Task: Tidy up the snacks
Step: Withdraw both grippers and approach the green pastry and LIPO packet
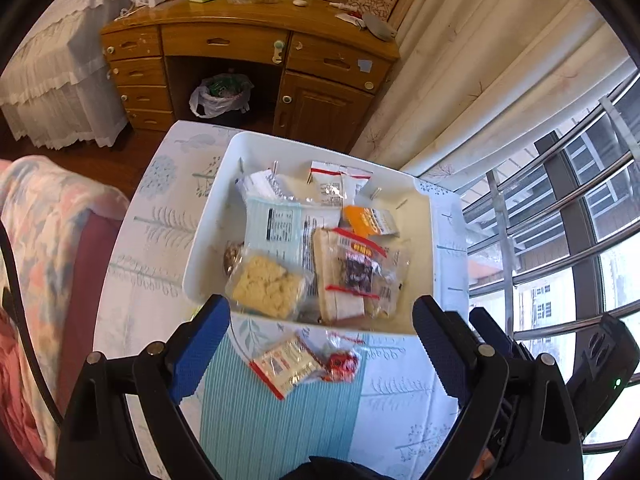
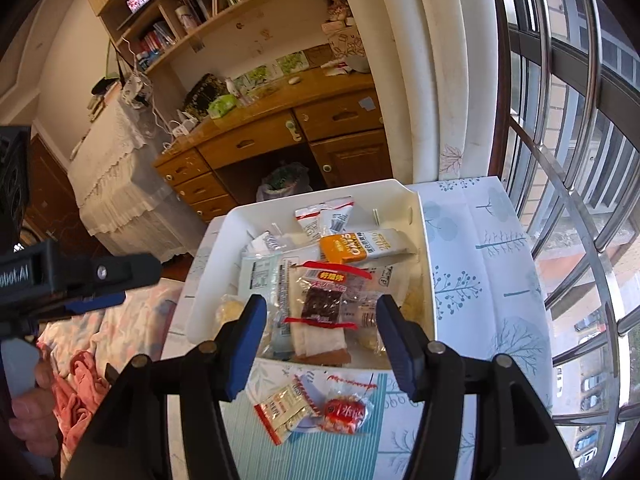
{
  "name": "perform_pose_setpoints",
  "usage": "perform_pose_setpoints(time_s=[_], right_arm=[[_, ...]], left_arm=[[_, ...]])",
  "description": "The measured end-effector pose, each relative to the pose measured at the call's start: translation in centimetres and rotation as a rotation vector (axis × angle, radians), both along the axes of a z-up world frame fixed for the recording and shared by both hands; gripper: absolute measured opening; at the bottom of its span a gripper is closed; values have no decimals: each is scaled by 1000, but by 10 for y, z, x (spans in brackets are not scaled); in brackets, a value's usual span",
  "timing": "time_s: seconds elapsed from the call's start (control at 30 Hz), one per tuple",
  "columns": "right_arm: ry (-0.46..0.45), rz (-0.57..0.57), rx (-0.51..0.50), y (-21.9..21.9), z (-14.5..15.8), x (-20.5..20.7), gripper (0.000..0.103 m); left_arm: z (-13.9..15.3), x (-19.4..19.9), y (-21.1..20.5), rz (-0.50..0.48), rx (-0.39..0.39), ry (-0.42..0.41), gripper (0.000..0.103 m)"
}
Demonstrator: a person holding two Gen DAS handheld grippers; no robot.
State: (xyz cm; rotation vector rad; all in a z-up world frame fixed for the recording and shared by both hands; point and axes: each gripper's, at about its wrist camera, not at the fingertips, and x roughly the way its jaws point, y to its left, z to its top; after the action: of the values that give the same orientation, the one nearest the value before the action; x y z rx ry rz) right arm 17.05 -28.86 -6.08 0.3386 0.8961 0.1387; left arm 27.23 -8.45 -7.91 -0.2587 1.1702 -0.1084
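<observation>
Risk first: two snacks lie loose on the bench [image 1: 140, 240], just short of the bin [image 1: 208, 216], and both look slippery. We judge the flat sachet [image 1: 286, 366] hard to pinch off the cloth; jaws coming down steeply could slide over it or snag the striped mat [image 1: 256, 420] beneath. The round red candy [image 1: 340, 364] could squirt sideways out of a narrow grip and roll toward the bench edge. The two touch, so taking one may drag the other.

Left hand-held gripper [image 1: 322, 346]: jaws wide apart, nothing between them, hanging above the two loose snacks. Right hand-held gripper [image 2: 322, 346]: jaws partly apart, empty, framing the near end of the bin from above; no pad presses on anything.

Bin: white, open-topped, already crowded. On top we see a clear pack with a red strip and a dark patch [image 2: 324, 308], an orange oat bar [image 2: 352, 250], a pale crumbly square [image 1: 266, 286] at the near left, and white sachets at the far wall. The wrappers overlap loosely, so a careless drop could leave one hanging over the rim.
</observation>
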Motion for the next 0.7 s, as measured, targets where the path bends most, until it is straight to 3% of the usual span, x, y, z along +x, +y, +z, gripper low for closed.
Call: perform_pose_setpoints(time_s=[0.37,0.7], right_arm=[[23,24,64,-3,17,-31,58],[108,-61,108,0,4,-48,65]], left_arm=[[21,-73,27,122,-11,-38,92],[6,-102,59,130,-3,-26,92]])
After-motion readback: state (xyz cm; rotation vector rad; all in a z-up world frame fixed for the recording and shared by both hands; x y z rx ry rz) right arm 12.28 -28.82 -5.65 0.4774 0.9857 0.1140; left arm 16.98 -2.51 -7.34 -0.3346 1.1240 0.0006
